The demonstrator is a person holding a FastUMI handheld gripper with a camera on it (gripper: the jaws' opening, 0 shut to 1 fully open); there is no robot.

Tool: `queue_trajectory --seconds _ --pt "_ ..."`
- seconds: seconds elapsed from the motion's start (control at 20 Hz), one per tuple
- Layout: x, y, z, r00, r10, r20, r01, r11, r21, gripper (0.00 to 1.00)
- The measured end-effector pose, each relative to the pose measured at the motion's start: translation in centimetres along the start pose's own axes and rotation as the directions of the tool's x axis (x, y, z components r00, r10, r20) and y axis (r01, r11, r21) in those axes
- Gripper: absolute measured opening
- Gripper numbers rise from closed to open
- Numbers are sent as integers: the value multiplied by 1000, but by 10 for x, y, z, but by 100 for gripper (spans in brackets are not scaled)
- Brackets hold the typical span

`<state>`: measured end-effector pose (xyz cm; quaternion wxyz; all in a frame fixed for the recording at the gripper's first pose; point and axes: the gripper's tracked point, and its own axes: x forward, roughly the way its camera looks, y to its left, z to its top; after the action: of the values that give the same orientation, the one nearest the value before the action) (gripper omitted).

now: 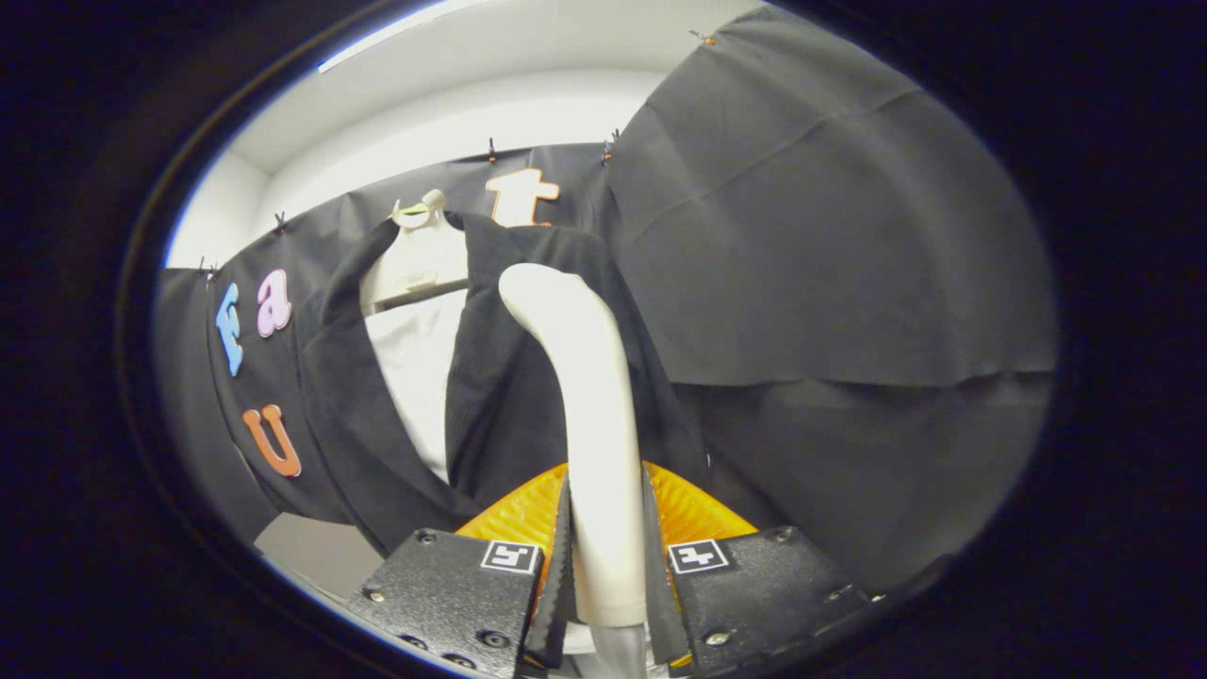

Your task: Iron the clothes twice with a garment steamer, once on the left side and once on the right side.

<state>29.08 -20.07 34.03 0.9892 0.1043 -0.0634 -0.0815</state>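
White steamer handle clamped between the fingers.
Both fingers of the gripper point(608, 575) pressed on the garment steamer point(589, 424), which rose upright and curved over at its head against a dark jacket point(490, 396) just beyond, hung open on a pale hanger point(420, 250) over a white shirt point(415, 368).
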Motion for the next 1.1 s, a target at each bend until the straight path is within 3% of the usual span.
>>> queue_trajectory --seconds 0.4,0.6,1.1 --pt "19 3 -7 992 -113 53 119 983 -138 37" --pt "36 18 -24 992 -123 40 128 977 -169 37" --pt "18 -5 -87 991 -122 -56 106 967 -232 37"
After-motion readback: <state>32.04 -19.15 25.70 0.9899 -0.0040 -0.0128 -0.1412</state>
